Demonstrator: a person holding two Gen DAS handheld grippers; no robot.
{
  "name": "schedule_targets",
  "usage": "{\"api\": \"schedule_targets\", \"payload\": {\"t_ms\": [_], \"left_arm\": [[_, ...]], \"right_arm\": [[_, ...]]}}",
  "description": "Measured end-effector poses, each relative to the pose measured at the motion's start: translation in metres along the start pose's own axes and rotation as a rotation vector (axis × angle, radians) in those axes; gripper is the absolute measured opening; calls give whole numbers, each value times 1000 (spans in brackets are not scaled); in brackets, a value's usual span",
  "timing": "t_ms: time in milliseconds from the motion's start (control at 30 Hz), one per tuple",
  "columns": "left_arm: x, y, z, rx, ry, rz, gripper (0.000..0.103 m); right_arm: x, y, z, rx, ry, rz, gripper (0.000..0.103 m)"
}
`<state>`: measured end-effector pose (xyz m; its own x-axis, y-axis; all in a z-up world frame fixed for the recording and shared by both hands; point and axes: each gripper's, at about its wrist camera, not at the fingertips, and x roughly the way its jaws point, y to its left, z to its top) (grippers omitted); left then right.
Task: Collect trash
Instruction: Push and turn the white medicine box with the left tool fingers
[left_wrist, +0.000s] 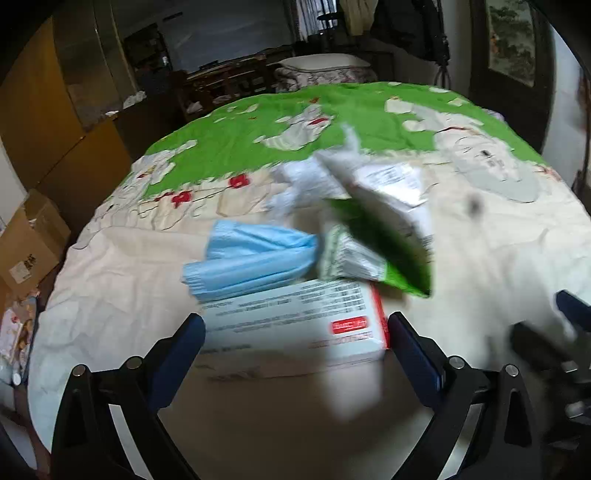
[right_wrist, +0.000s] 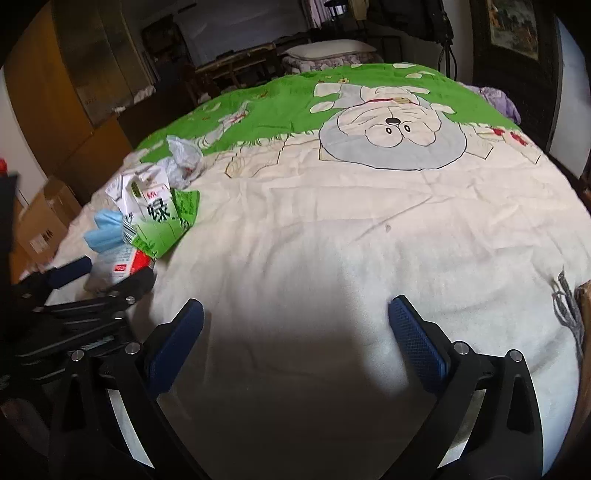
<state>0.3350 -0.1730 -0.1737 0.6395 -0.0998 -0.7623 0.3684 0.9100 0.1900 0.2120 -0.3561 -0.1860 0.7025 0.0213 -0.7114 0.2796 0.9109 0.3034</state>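
The left hand-held gripper fills the bottom of its own view, its two blue-padded fingers spread wide on either side of a white box with a red label. We cannot tell from this blurred picture whether the pads touch the box. Just above the box, in the middle of the frame, we see the rest of the trash piled on the bed: a crumpled blue mask, a green and white carton and a white plastic bag.

The right hand-held gripper sits at the bottom of its view, fingers wide apart with only bare bedspread between them. In that view we find the same pile at the left of the frame, with the left gripper at the box. The bedspread is cream with a green band and a cartoon cat in the upper right.
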Motion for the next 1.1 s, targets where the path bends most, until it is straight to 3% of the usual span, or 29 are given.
{"api": "schedule_targets", "payload": {"t_ms": [133, 267, 467, 633, 733, 900, 1100], "left_arm": [[2, 32, -9, -19, 21, 68, 97], [-8, 84, -42, -59, 68, 133, 98], [-38, 155, -89, -269, 124, 17, 97], [-44, 152, -72, -293, 71, -47, 97], [-32, 137, -42, -294, 48, -68, 97], [5, 126, -17, -294, 94, 32, 97], [-5, 160, -50, -227, 129, 84, 97]], "right_arm": [[-1, 0, 0, 6, -2, 7, 97], [-1, 0, 0, 6, -1, 7, 97], [-1, 1, 0, 4, 0, 3, 97], [-1, 2, 0, 3, 0, 2, 97], [-1, 2, 0, 1, 1, -1, 97], [-1, 2, 0, -4, 5, -11, 97], [0, 2, 0, -2, 4, -11, 97]]}}
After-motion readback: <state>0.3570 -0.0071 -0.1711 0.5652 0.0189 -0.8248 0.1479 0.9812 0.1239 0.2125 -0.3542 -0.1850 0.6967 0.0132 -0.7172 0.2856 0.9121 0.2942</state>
